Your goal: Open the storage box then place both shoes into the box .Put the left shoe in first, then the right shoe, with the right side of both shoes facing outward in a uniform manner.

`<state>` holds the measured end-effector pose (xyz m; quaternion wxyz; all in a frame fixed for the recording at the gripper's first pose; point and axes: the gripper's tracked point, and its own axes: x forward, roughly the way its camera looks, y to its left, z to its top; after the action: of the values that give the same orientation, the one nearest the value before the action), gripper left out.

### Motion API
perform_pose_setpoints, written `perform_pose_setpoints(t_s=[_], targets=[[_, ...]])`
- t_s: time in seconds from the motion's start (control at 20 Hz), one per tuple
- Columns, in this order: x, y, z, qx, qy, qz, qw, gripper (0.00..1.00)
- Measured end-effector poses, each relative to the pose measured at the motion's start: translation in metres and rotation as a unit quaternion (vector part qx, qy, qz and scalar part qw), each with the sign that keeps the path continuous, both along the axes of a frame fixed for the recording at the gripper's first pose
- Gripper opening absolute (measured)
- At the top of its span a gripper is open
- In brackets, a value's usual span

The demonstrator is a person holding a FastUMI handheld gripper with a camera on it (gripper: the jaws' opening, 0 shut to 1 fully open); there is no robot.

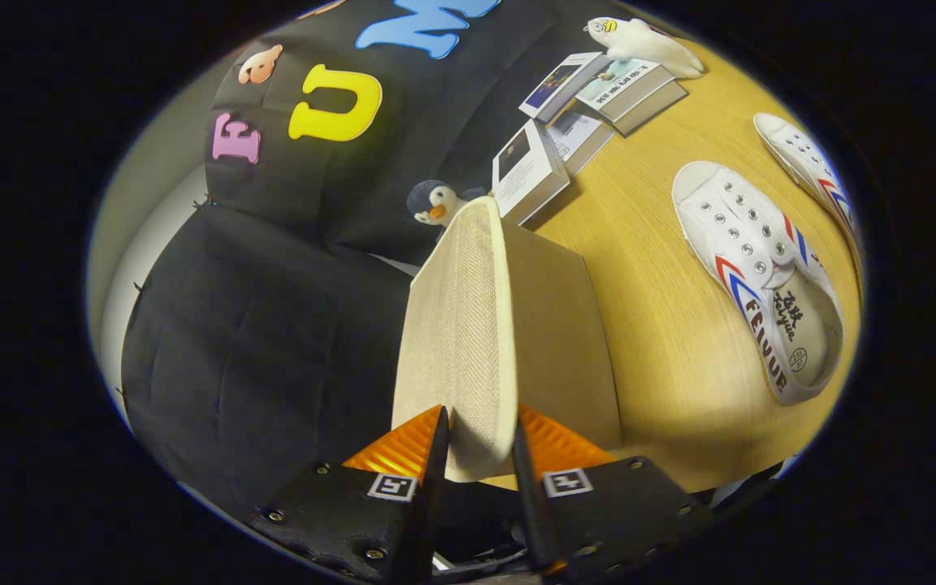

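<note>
A: What do the jaws hold?
B: They pinch the beige storage box lid (pixel 460 325), lifted upright. Two white shoes (pixel 760 268) lie apart on the surface (pixel 647 309), beyond the jaws.

Jaws grip box lid (pixel 460 341); shoes (pixel 760 276) lie to its right.

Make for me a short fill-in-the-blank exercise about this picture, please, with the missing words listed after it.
1. The gripper has both fingers pressed on the beige ____ of the storage box.
2. On the wooden table, ____ white shoes lie beside the box.
3. Beyond the lid sits a toy ____ near the books.

Missing words: lid; two; penguin
</note>
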<state>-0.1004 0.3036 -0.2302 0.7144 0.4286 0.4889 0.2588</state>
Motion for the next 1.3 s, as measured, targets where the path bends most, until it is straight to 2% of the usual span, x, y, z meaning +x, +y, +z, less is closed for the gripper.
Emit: perform_pose_setpoints(t_s=[0.05, 0.15, 0.65, 1.05, 1.3], targets=[[0.008, 0.002, 0.000, -0.001, -0.001, -0.010, 1.000, 0.28], [0.011, -0.004, 0.006, -0.013, -0.011, -0.011, 1.000, 0.02], [0.032, 0.039, 0.110, -0.011, -0.121, 0.048, 0.991, 0.01], [0.024, 0.107, 0.160, -0.037, -0.199, 0.107, 0.973, 0.02], [0.011, 0.157, 0.170, -0.046, -0.227, 0.145, 0.962, 0.02]])
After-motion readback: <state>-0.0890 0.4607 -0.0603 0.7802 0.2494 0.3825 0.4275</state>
